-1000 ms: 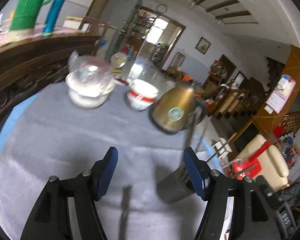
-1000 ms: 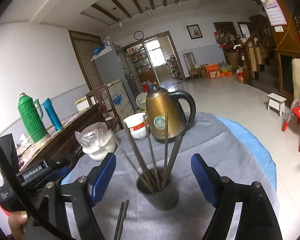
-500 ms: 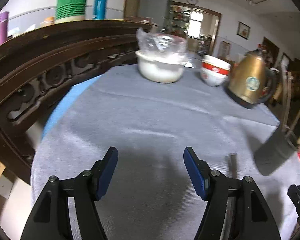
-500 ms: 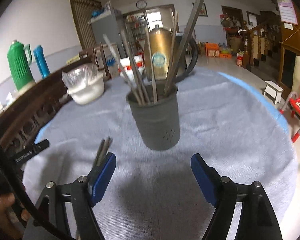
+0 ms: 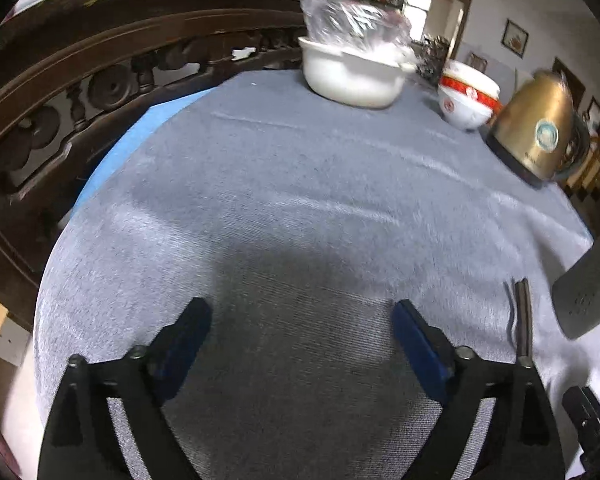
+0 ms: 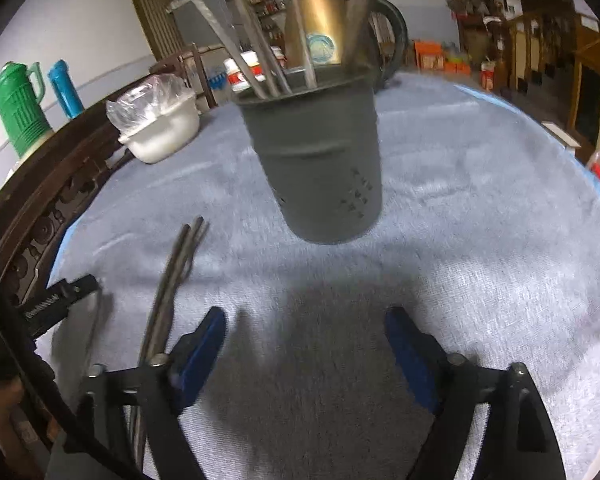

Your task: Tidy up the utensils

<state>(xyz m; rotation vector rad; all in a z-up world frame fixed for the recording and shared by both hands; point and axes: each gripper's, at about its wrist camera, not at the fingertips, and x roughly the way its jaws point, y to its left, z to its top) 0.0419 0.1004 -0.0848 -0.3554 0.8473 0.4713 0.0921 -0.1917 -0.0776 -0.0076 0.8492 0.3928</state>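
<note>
soft daylight comes from the bright doorway (image 5: 420, 10) at the upper right of the left view, slightly blown out. both views bend strongly toward dark rounded corners. a dull shadow lies on the grey tablecloth (image 6: 480, 208) at lower centre of each. motion blur smears the kettle (image 5: 534, 132) at right, and the holder (image 6: 320, 160) and its chopsticks (image 6: 256, 40) at upper centre.

Matt grey holder (image 6: 320, 152), dull metal chopsticks (image 6: 172, 280), fuzzy grey cloth (image 5: 300, 184), glossy brass-coloured kettle (image 5: 536, 136)
</note>
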